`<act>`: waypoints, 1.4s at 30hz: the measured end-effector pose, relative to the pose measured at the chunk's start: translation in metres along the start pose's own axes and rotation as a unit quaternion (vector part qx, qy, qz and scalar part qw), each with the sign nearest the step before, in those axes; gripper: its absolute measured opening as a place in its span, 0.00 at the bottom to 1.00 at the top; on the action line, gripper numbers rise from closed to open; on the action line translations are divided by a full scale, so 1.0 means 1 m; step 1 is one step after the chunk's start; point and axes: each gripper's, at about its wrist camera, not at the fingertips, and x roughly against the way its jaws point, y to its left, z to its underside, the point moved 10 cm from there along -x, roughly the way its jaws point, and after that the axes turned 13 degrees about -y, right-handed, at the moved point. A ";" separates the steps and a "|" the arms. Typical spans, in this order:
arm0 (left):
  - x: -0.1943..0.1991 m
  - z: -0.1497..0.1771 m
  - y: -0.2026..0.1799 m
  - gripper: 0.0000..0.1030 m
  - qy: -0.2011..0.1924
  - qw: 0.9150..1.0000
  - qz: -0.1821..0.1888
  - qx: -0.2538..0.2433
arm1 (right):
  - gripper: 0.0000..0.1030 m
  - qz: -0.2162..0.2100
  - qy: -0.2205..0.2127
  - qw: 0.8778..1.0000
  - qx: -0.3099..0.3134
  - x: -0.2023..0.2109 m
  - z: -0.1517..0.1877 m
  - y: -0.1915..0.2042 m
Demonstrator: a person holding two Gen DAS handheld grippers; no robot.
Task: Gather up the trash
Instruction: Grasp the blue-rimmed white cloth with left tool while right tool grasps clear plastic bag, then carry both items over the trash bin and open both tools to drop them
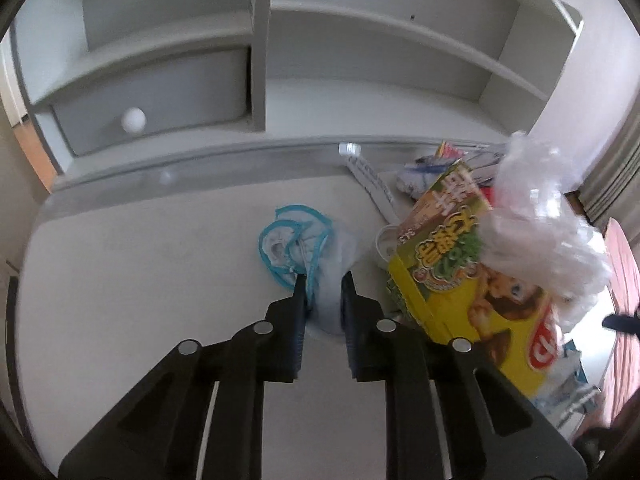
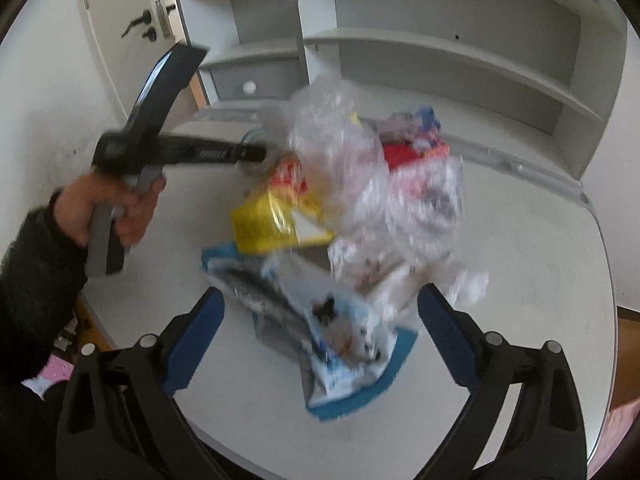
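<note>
My left gripper point(image 1: 323, 280) is shut on a crumpled blue-edged face mask point(image 1: 296, 242) lying on the white desk point(image 1: 140, 264). Right beside it lies a trash pile: a yellow carton point(image 1: 452, 276) and crumpled clear plastic point(image 1: 536, 224). In the right wrist view, my right gripper point(image 2: 320, 304) is open wide over a blue-and-white wrapper point(image 2: 340, 344) at the near end of the pile, with the yellow carton point(image 2: 276, 220) and clear plastic point(image 2: 360, 160) beyond. The left gripper's body point(image 2: 176, 148) reaches in from the left, its tips hidden behind the pile.
A grey shelf unit with a drawer and white knob point(image 1: 134, 120) stands at the back of the desk. A white strip of paper point(image 1: 372, 188) and more wrappers point(image 1: 436, 168) lie behind the carton. A door point(image 2: 132, 20) is at the far left.
</note>
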 end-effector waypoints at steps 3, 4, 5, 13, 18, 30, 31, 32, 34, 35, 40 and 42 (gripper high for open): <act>0.027 0.000 0.005 0.16 -0.016 1.000 -0.005 0.008 | 0.91 0.009 -0.019 1.000 0.001 -0.003 -0.028 -0.005; 0.034 0.001 0.005 0.16 -0.020 1.000 -0.006 0.010 | 0.91 0.010 -0.023 1.000 0.003 -0.007 -0.035 -0.005; 0.044 0.002 0.005 0.16 -0.024 1.000 -0.006 0.013 | 0.90 0.011 -0.025 1.000 0.004 -0.013 -0.044 -0.006; 0.103 0.017 0.005 0.16 -0.042 0.999 -0.014 0.015 | 0.31 0.024 0.014 0.999 0.023 -0.059 -0.066 -0.008; 0.119 0.002 -0.014 0.16 -0.061 0.998 -0.007 0.002 | 0.20 0.030 -0.049 0.998 0.005 -0.018 -0.093 -0.016; 0.127 -0.009 -0.235 0.16 -0.088 0.980 0.155 -0.090 | 0.20 0.163 -0.165 0.963 -0.138 0.183 -0.025 -0.172; 0.126 -0.004 -0.268 0.16 -0.088 0.974 0.181 -0.104 | 0.20 0.197 -0.166 0.953 -0.158 0.207 0.002 -0.198; 0.125 0.004 -0.297 0.16 -0.083 0.969 0.202 -0.116 | 0.20 0.218 -0.165 0.947 -0.169 0.222 0.021 -0.211; 0.122 0.022 -0.358 0.16 -0.073 0.956 0.249 -0.139 | 0.20 0.267 -0.158 0.929 -0.201 0.256 0.068 -0.247; 0.119 0.032 -0.385 0.16 -0.067 0.950 0.267 -0.150 | 0.20 0.292 -0.152 0.919 -0.218 0.274 0.096 -0.263; 0.104 0.098 -0.514 0.16 -0.015 0.912 0.355 -0.205 | 0.20 0.371 -0.115 0.865 -0.318 0.338 0.232 -0.323; 0.094 0.128 -0.553 0.16 0.008 0.897 0.380 -0.223 | 0.20 0.387 -0.096 0.845 -0.355 0.352 0.283 -0.338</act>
